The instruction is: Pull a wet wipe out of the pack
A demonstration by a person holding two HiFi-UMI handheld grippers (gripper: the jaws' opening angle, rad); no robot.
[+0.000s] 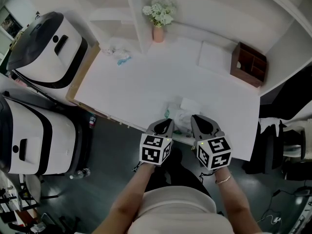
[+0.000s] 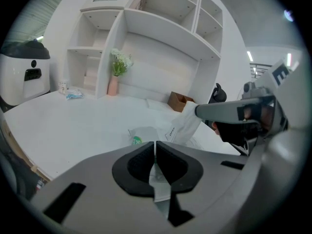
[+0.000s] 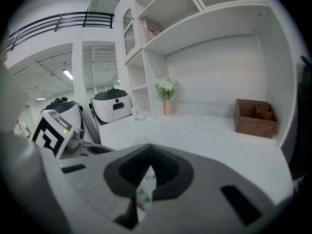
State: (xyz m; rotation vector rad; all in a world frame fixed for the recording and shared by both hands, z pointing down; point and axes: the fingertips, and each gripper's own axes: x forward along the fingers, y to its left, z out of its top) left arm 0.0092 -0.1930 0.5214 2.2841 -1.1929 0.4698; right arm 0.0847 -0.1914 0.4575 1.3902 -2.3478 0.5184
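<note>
The wet wipe pack lies near the front edge of the white table, pale with a green dot. My left gripper is at its left end, jaws shut on a thin pale edge of the pack. My right gripper is at the pack's right end. In the left gripper view its tip holds up the white flap marked "OPEN". In the right gripper view the jaws are shut on a white strip with green dots.
A pink vase of white flowers and a shelf unit stand at the back. A wooden organiser box sits back right beside a white pad. Crumpled packaging lies back left. Two white machines stand left of the table.
</note>
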